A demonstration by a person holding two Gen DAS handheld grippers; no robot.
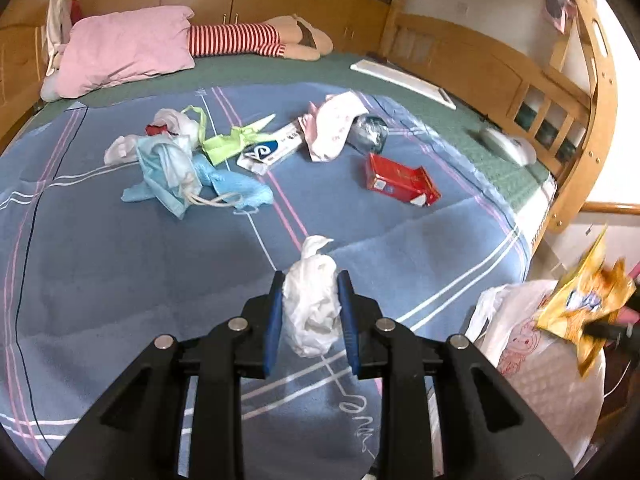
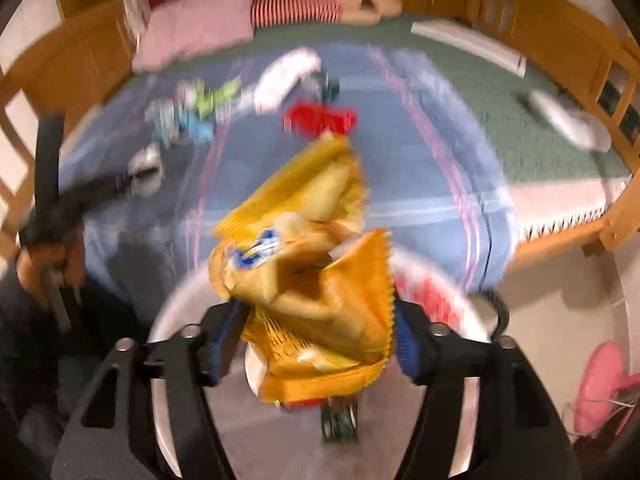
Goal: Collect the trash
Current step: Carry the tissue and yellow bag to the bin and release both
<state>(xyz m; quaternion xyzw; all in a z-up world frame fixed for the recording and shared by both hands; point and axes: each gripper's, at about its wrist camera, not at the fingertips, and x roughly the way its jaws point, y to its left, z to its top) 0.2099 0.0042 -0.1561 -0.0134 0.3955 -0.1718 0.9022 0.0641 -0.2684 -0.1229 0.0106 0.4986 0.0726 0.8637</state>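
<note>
My left gripper (image 1: 310,280) is shut on a crumpled white plastic wad (image 1: 312,308), held just above the blue blanket (image 1: 120,272). At the bed's right edge hangs a white trash bag (image 1: 532,360) with a pink cartoon print. My right gripper (image 2: 316,336) is over the trash bag's open mouth (image 2: 164,312), with a crumpled yellow snack bag (image 2: 312,264) filling the gap between its blue pads and touching both; this view is blurred. The left wrist view shows the snack bag (image 1: 580,300) above the trash bag. More litter lies on the bed: a red box (image 1: 400,180) and blue face masks (image 1: 172,168).
A green bag (image 1: 224,140), a white-and-pink wrapper (image 1: 336,128) and dark crumpled plastic (image 1: 372,132) lie mid-bed. A pink pillow (image 1: 124,48) and a striped doll (image 1: 240,38) are at the head. Wooden rails (image 1: 560,116) border the bed. A pink fan (image 2: 600,388) stands on the floor.
</note>
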